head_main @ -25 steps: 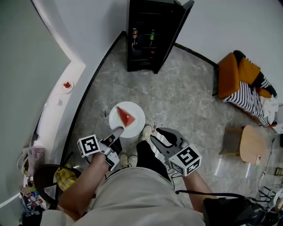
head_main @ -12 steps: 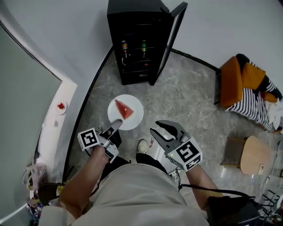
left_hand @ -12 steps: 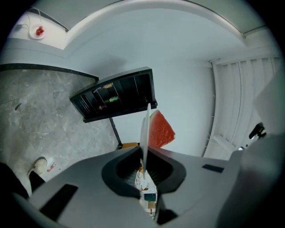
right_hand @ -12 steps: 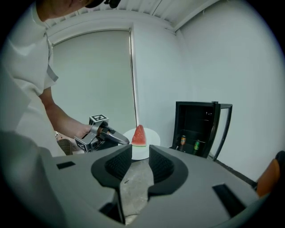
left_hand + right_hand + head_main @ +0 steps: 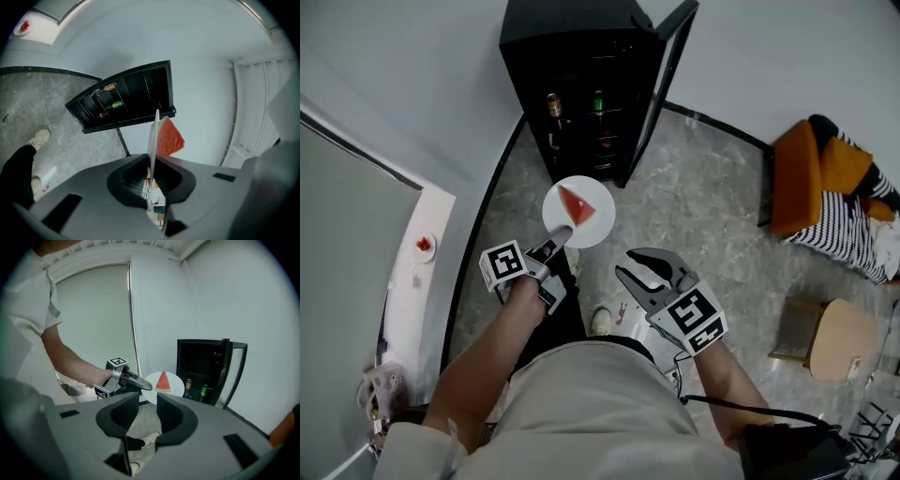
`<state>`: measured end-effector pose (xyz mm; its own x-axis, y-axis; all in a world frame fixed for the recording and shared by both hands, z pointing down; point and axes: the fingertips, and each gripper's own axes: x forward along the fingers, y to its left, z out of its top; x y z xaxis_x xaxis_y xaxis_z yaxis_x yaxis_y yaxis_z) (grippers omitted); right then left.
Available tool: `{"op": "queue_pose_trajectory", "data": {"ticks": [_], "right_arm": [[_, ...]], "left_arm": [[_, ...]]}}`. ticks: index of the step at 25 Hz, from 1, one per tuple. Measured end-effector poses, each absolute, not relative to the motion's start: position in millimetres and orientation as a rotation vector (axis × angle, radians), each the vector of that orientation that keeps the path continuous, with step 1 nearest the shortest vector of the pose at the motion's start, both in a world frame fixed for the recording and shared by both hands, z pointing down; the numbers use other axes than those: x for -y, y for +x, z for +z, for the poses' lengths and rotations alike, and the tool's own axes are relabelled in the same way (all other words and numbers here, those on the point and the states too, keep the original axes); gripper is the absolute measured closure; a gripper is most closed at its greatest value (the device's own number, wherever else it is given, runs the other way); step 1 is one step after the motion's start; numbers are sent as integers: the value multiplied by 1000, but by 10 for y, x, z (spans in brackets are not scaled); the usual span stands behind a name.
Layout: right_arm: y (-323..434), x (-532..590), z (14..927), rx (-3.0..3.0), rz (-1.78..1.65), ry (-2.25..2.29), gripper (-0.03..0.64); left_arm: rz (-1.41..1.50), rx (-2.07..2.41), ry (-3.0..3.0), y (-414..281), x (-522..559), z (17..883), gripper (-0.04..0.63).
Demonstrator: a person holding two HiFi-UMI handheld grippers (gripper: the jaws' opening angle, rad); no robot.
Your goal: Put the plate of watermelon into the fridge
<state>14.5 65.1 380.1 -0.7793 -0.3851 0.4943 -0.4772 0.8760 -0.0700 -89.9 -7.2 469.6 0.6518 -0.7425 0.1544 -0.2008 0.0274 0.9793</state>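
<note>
A white plate (image 5: 592,223) carries a red watermelon wedge (image 5: 575,204). My left gripper (image 5: 556,239) is shut on the plate's near rim and holds it out level toward the black fridge (image 5: 572,75). In the left gripper view the plate (image 5: 152,136) shows edge-on between the jaws, with the watermelon wedge (image 5: 168,138) to its right. The fridge door (image 5: 661,56) stands open, and bottles (image 5: 553,105) sit on a shelf inside. My right gripper (image 5: 645,272) hangs open and empty to the right of the plate. The right gripper view shows the plate (image 5: 171,382) in front of the fridge (image 5: 202,367).
A white ledge (image 5: 422,246) with a small red item runs along the left wall. An orange chair with striped cloth (image 5: 830,192) and a small wooden stool (image 5: 830,337) stand at the right. My shoe (image 5: 600,322) is on the grey stone floor.
I have walked closer to the fridge. The left gripper has carried the plate up and forward toward the open door. The right gripper has stayed open beside it.
</note>
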Motion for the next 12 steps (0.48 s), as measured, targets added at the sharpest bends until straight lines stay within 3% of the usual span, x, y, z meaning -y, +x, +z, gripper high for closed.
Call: {"op": "queue_pose_trajectory", "data": {"ticks": [12], "right_arm": [[58, 1049, 4156, 2478, 424, 764, 489]], "left_arm": [[-472, 846, 1484, -1082, 2351, 5347, 566]]}}
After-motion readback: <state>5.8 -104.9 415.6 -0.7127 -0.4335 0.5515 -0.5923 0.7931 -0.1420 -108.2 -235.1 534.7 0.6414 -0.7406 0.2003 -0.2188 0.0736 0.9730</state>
